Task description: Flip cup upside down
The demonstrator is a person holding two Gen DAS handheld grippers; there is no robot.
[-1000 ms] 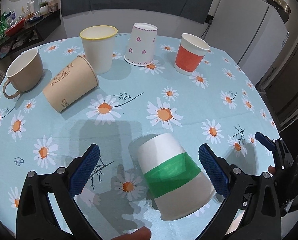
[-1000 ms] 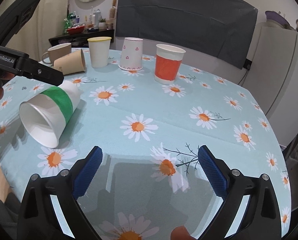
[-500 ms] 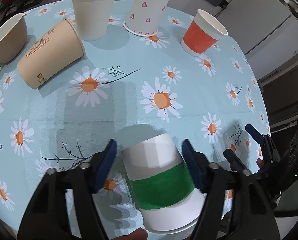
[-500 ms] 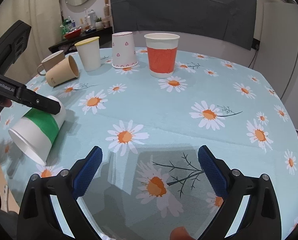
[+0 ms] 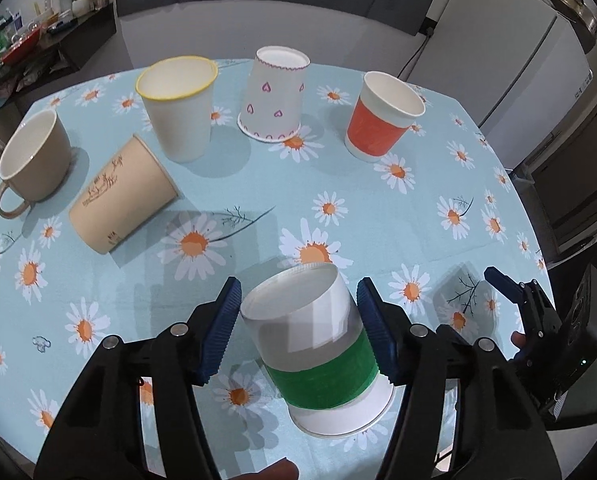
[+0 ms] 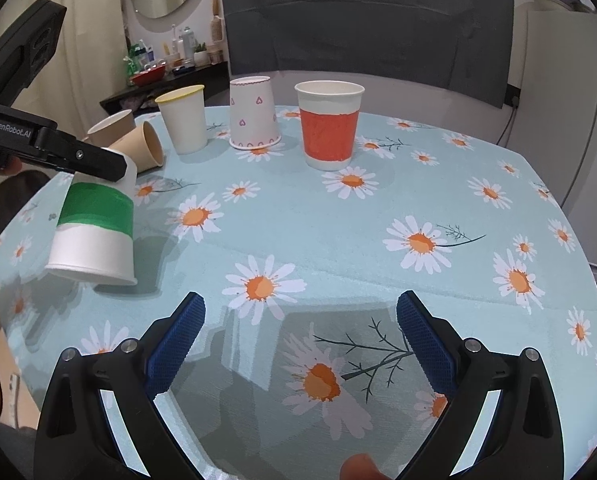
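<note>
A white paper cup with a green band (image 5: 318, 344) is held mouth-down between the blue pads of my left gripper (image 5: 298, 320), which is shut on its upper part near the base. In the right wrist view the cup (image 6: 94, 232) stands nearly upright, upside down, its rim just above or touching the daisy tablecloth (image 6: 318, 216) at the left edge. My right gripper (image 6: 298, 340) is open and empty over the near side of the table.
Further back stand a red-banded cup (image 5: 382, 120), an upside-down heart-patterned cup (image 5: 274, 96), a yellow-rimmed cup (image 5: 178, 108) and a beige mug (image 5: 30, 160). A tan cup (image 5: 122, 200) lies on its side. A fridge (image 5: 530, 64) stands at the right.
My left gripper closed on the green-banded cup, which lay on its side, lifted it and turned it mouth-down. The right gripper stayed open and shifted slightly.
</note>
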